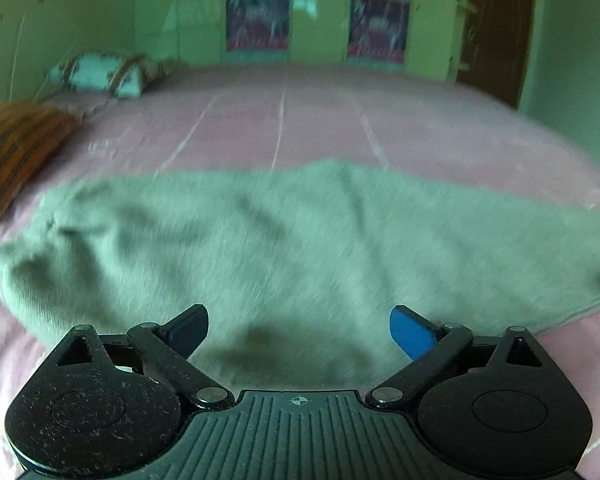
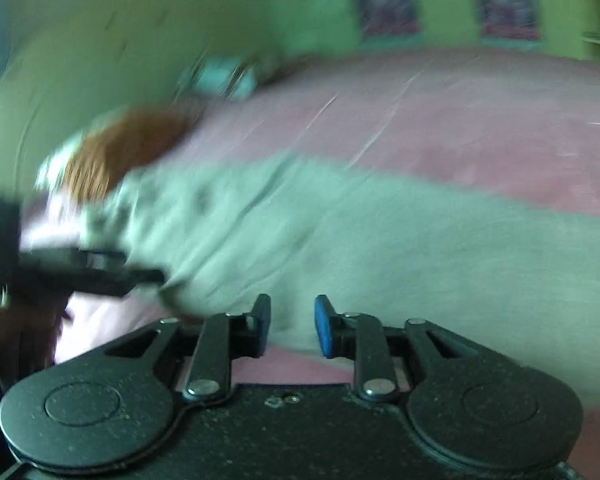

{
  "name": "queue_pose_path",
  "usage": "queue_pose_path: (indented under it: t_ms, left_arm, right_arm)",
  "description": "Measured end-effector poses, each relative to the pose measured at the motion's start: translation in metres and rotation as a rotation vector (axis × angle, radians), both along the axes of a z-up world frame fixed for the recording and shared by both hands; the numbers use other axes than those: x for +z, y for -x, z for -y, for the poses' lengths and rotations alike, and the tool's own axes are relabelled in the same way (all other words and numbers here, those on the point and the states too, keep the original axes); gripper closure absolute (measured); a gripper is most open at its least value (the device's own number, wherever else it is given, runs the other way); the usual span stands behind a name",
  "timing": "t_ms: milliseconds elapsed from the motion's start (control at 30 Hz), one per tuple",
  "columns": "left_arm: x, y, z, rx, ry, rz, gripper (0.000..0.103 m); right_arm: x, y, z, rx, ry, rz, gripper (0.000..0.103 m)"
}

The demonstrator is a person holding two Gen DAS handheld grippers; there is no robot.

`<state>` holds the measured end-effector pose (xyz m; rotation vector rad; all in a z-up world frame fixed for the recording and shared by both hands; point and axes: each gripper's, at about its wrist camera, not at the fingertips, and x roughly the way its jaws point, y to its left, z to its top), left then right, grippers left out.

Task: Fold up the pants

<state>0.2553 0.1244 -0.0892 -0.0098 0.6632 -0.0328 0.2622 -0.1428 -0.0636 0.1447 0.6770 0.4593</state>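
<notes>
A pair of pale grey-green soft cloth pants [image 1: 284, 240] lies spread crosswise over my bed's pink sheet [image 1: 340, 120], rumpled toward its left end and flatter toward the right, filling the middle of both wrist views. My left tongs [image 1: 299, 332] hang just above the near edge of the pants, released, with the blue-padded fingers [image 1: 410, 330] splayed wide and nothing between them. My right tongs [image 2: 291, 326] sit low at the near hem of the pants, their blue pads drawn to a narrow gap with cloth seen through it; the right wrist view is heavily blurred, so I cannot tell whether they pinch the fabric or merely hover over it. In that same view my left tongs' black body shows at the far left, beside the bunched end of the pants. At the head of the bed an orange striped pillow [image 1: 16, 148] lies at the left edge, near the pants' left end, and a pale blue and brown patterned pillow [image 1: 108, 72] rests farther back against the green wall [image 1: 80, 12]. A dark brown wooden door [image 1: 496, 28] stands at the right rear.
</notes>
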Motion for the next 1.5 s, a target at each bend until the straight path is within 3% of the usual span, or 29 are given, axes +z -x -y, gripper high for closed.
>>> queue_pose_path:
  t_ms: [67,133,233,300,333,367,400,433,500,633,733,867,1000,1100,1200,1233,1300,1367,1433,1500]
  left_arm:
    - [0.003,-0.006,0.007,-0.008,-0.01,0.03,0.006]
    - [-0.003,-0.018,0.013,-0.009,0.016,0.01,0.006]
    - [-0.031,-0.042,0.021,-0.006,0.003,-0.123,0.002]
    - [-0.035,-0.041,0.025,-0.014,-0.017,-0.114,0.0]
    - [-0.031,-0.041,0.025,-0.002,-0.01,-0.121,0.0]
    - [-0.026,-0.039,0.024,0.003,0.005,-0.112,0.0]
    - [-0.023,-0.036,0.023,0.005,0.022,-0.09,0.0]
    - [-0.024,-0.033,0.023,-0.001,0.034,-0.081,0.0]
    - [-0.033,-0.033,0.025,-0.017,0.009,-0.096,0.0]
    - [-0.038,-0.033,0.024,0.003,0.03,-0.084,0.0]
    - [-0.036,-0.035,0.023,-0.007,0.036,-0.096,0.0]
    - [-0.037,-0.036,0.021,-0.016,0.039,-0.095,0.0]
    - [-0.038,-0.035,0.022,-0.018,0.037,-0.09,0.0]
    - [-0.038,-0.035,0.021,-0.022,0.037,-0.092,0.0]
    - [-0.038,-0.034,0.021,-0.026,0.038,-0.088,0.0]
    - [-0.038,-0.033,0.022,-0.025,0.037,-0.086,0.0]
    - [-0.039,-0.034,0.022,-0.024,0.036,-0.085,0.0]
    - [-0.039,-0.033,0.022,-0.024,0.037,-0.082,0.0]
    - [-0.04,-0.033,0.023,-0.022,0.036,-0.08,0.0]
    - [-0.04,-0.033,0.023,-0.021,0.032,-0.08,0.0]
  right_arm:
    - [0.006,0.009,0.049,-0.127,-0.034,0.049,0.084]
    - [0.006,0.004,0.095,-0.284,-0.018,0.047,0.082]
    - [-0.002,-0.011,0.151,-0.464,0.052,0.035,0.081]
    - [-0.025,-0.032,0.183,-0.579,0.139,-0.126,0.087]
    - [-0.024,-0.025,0.208,-0.604,0.017,-0.132,0.092]
    - [-0.018,-0.013,0.225,-0.645,-0.083,-0.096,0.08]
    - [-0.011,0.003,0.237,-0.691,-0.147,-0.038,0.077]
    - [-0.008,0.017,0.248,-0.727,-0.203,-0.005,0.077]
    - [-0.014,0.034,0.267,-0.776,-0.33,-0.022,0.078]
    - [-0.032,0.06,0.292,-0.872,-0.484,-0.005,0.082]
    - [-0.045,0.061,0.309,-0.892,-0.593,-0.018,0.085]
    - [-0.05,0.051,0.314,-0.901,-0.591,-0.081,0.086]
    - [-0.05,0.049,0.315,-0.895,-0.592,-0.071,0.098]
    - [-0.046,0.051,0.318,-0.899,-0.579,-0.073,0.102]
    - [-0.034,0.058,0.313,-0.865,-0.557,-0.014,0.103]
    - [-0.037,0.057,0.314,-0.881,-0.543,-0.041,0.103]
    - [-0.043,0.057,0.317,-0.897,-0.565,-0.088,0.098]
    - [-0.039,0.069,0.315,-0.907,-0.578,-0.048,0.077]
    - [-0.042,0.072,0.314,-0.924,-0.601,-0.046,0.064]
    - [-0.051,0.064,0.317,-0.924,-0.626,-0.086,0.063]
